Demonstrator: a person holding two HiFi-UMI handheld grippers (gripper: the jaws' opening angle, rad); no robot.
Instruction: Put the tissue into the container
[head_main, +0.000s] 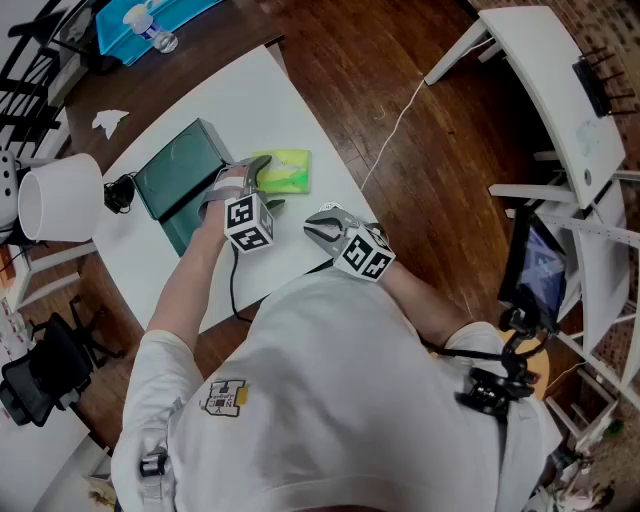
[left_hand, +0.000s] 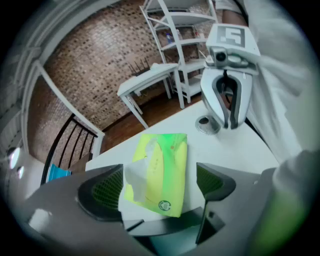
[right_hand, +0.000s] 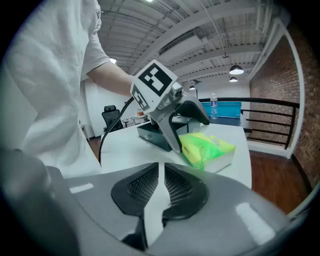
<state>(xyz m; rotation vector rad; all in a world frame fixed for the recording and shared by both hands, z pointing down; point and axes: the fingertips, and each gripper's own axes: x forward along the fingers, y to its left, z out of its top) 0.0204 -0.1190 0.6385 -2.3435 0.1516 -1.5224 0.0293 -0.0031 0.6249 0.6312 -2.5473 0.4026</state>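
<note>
A yellow-green tissue pack (head_main: 286, 170) lies on the white table (head_main: 300, 110), just right of a dark green container (head_main: 178, 172). My left gripper (head_main: 268, 186) hangs over the pack's near end and is open. In the left gripper view the pack (left_hand: 165, 170) lies between the wide-apart jaws of the left gripper (left_hand: 160, 187), and a white tissue (left_hand: 132, 175) sticks up from its slot by the left pad. No pad touches it. My right gripper (head_main: 322, 226) hovers nearer the table's front edge, shut and holding nothing (right_hand: 161, 192).
A white cylinder (head_main: 60, 197) stands at the table's left end beside a black cable (head_main: 120, 190). A round grommet (left_hand: 206, 124) sits in the tabletop near the right gripper. White tables (head_main: 545, 80) and a shelf stand to the right on the wooden floor.
</note>
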